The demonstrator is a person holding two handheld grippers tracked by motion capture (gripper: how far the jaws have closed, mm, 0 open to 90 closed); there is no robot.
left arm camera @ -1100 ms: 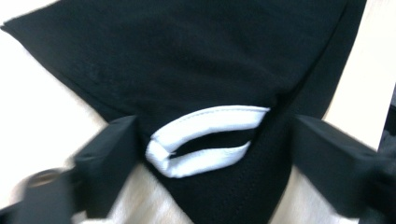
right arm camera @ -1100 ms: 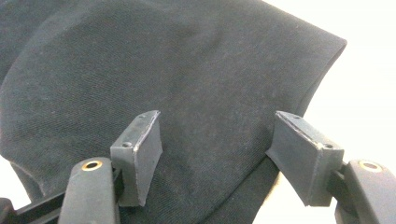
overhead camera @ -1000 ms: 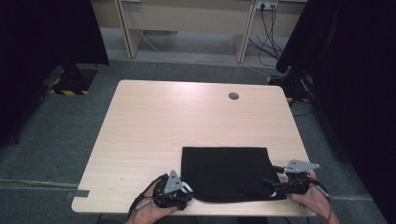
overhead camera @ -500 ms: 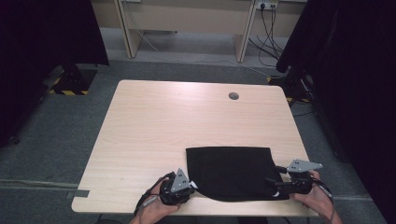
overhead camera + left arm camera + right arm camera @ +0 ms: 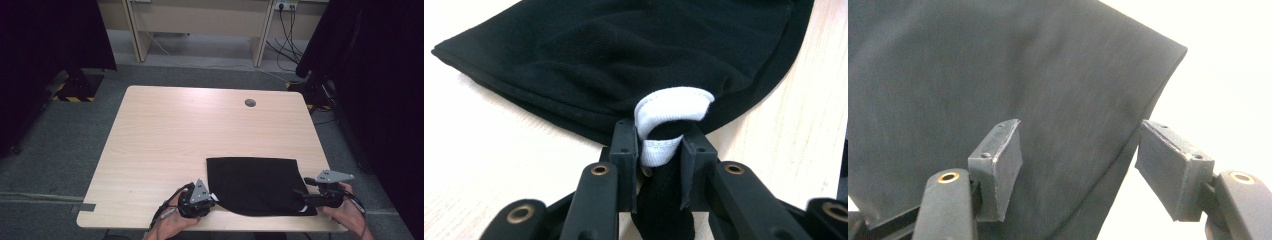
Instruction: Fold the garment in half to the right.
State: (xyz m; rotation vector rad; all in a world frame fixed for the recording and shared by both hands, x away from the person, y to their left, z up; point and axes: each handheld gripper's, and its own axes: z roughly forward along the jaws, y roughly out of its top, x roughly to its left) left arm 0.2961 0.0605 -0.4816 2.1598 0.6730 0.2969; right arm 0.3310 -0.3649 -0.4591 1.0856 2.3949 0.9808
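Looking down from the high view, we log a black folded cloth [image 5: 255, 184] lying flat on the worktop [image 5: 190, 135] in the lower right of the frame, close to the near edge. The left tongs [image 5: 214, 198] sit at the cloth's lower left corner, the right tongs [image 5: 303, 196] at its lower right corner, with a hand [image 5: 172, 227] behind the left one at the bottom edge of the frame. In the left gripper view the left tongs [image 5: 659, 150] are pressed together on a bunched bit of the cloth [image 5: 624, 55], and a white tag [image 5: 669, 120] curls up out of the pinch at centre frame; the rest of the cloth spreads across the upper half of that frame, resting on the pale wood. In the right gripper view the right tongs [image 5: 1078, 155] stand spread wide, one jaw at lower left over the cloth [image 5: 998, 70], the other at lower right just past the cloth's edge; we cannot tell whether either jaw touches the fabric. A round grommet hole [image 5: 250, 103] marks the worktop near its far edge, well apart from the cloth.
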